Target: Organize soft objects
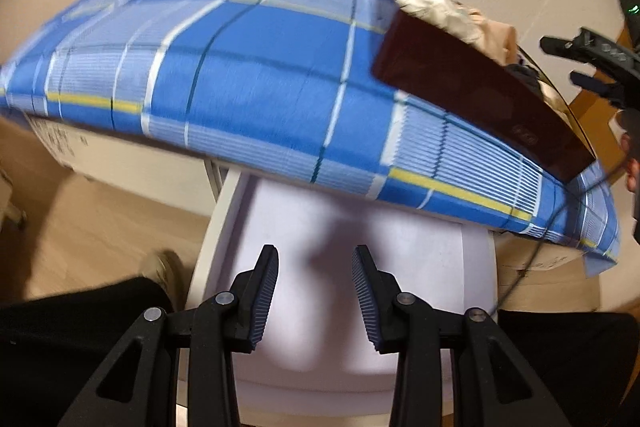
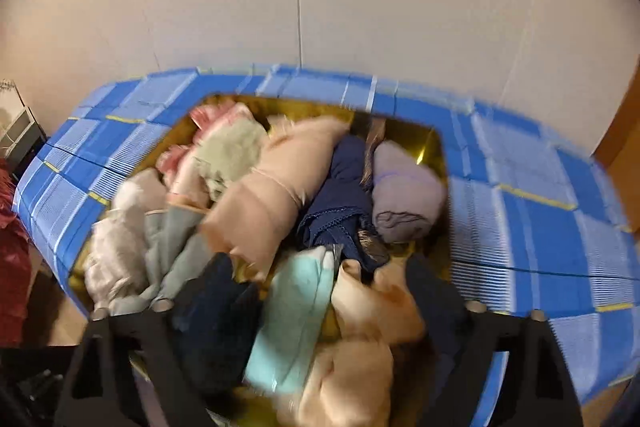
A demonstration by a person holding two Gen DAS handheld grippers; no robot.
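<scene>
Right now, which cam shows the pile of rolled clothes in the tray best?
Right wrist: it looks down into the tray, showing the rolled clothes in separate colours, though blurred. Left wrist sees only the tray's dark side with a few pale pieces poking over its rim.

Rolled cloths (image 2: 276, 203) heaped in a tray (image 1: 472, 91) on the checked tablecloth (image 1: 256, 75). Below the table edge, an open drawer (image 1: 360, 227).

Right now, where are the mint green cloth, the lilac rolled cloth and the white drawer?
mint green cloth (image 2: 296, 311): right wrist view, its middle.
lilac rolled cloth (image 2: 408, 191): right wrist view, its rounded top.
white drawer (image 1: 320, 223): left wrist view, bare floor inside.
</scene>
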